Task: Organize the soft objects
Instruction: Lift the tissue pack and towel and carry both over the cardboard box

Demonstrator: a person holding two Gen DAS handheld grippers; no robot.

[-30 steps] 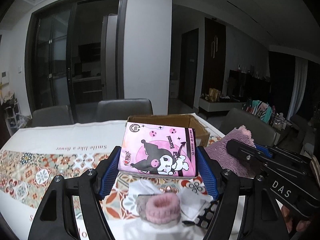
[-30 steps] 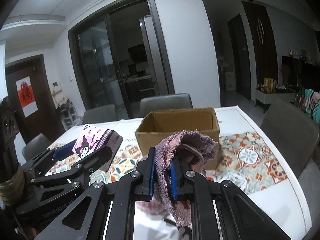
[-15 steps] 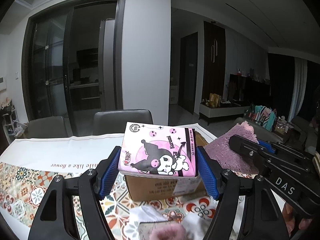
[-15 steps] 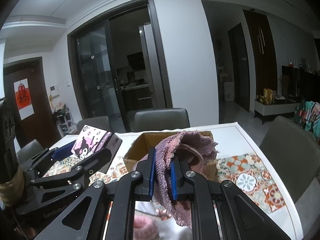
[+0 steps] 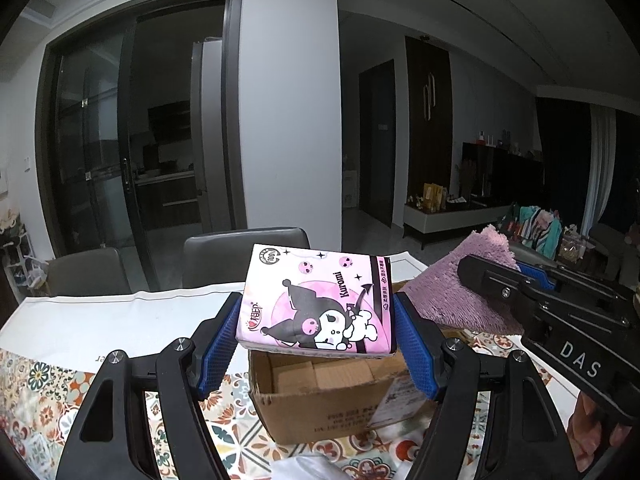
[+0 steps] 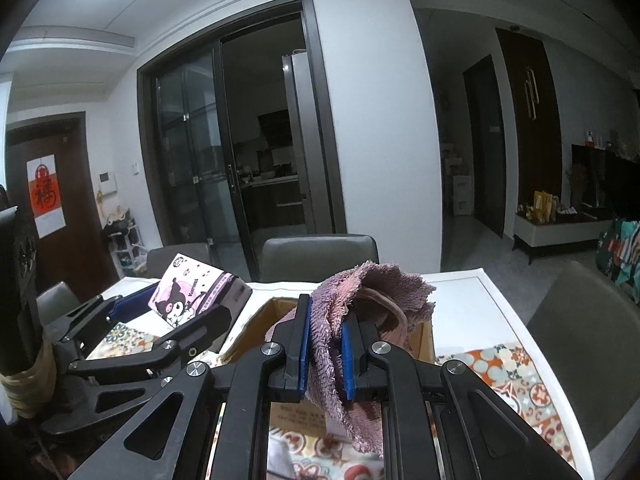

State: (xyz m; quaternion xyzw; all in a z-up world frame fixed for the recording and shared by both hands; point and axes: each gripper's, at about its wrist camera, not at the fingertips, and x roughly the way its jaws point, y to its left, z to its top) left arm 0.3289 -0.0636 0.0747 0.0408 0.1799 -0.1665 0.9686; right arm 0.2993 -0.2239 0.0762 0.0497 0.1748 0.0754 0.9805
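A pink tissue pack [image 5: 316,300] with a cartoon print sits clamped between the blue pads of my left gripper [image 5: 316,334], held just above the open cardboard box [image 5: 320,396]. The same pack [image 6: 188,298] shows at the left of the right wrist view. My right gripper [image 6: 325,346] is shut on a fluffy mauve towel [image 6: 372,296], which bunches above the jaws and hangs down below them, over the near part of the box [image 6: 424,340]. In the left wrist view the towel [image 5: 464,288] and the right gripper's black body appear at the right, beside the box.
The box stands on a table with a patterned cloth [image 5: 36,384] and a white runner [image 5: 120,316]. Grey chairs [image 5: 244,256] line the far side, another chair [image 6: 580,332] stands at the right. White soft items [image 5: 320,464] lie in front of the box.
Both grippers moved forward with their loads, so the box now lies right under the tissue pack and the towel. The pink scrunchie and small items in front have slipped out of view.
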